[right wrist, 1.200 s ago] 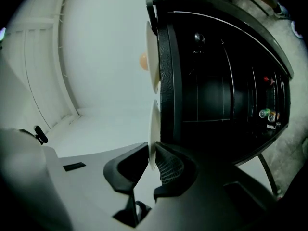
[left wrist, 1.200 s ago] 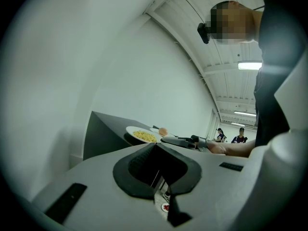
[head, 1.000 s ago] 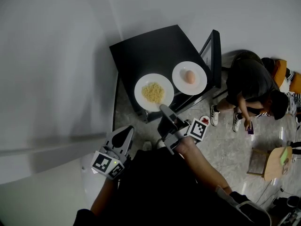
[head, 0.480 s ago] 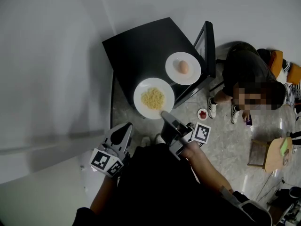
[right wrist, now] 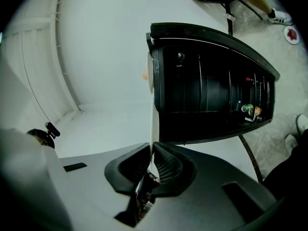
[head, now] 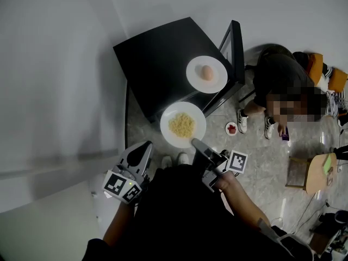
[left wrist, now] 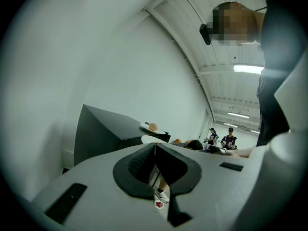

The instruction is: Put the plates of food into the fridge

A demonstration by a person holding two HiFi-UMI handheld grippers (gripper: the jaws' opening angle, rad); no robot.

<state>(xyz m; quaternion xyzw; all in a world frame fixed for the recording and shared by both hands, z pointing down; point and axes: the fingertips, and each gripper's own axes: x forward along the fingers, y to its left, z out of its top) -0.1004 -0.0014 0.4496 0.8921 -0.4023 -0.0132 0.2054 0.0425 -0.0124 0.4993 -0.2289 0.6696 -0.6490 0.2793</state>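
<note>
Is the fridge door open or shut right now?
Open. The door stands swung out from the fridge, and the right gripper view looks in at its shelves.

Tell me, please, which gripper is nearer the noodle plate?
Right. The right gripper clamps the near rim of the noodle plate, its jaws having just closed tighter; the left gripper hangs shut, apart at its lower left.

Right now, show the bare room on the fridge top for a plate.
Bare: most of the fridge top, from its wall-side edge to the egg plate. Crowded: that plate's corner by the open door, and the floor beyond, with a seated person and a red dish.
</note>
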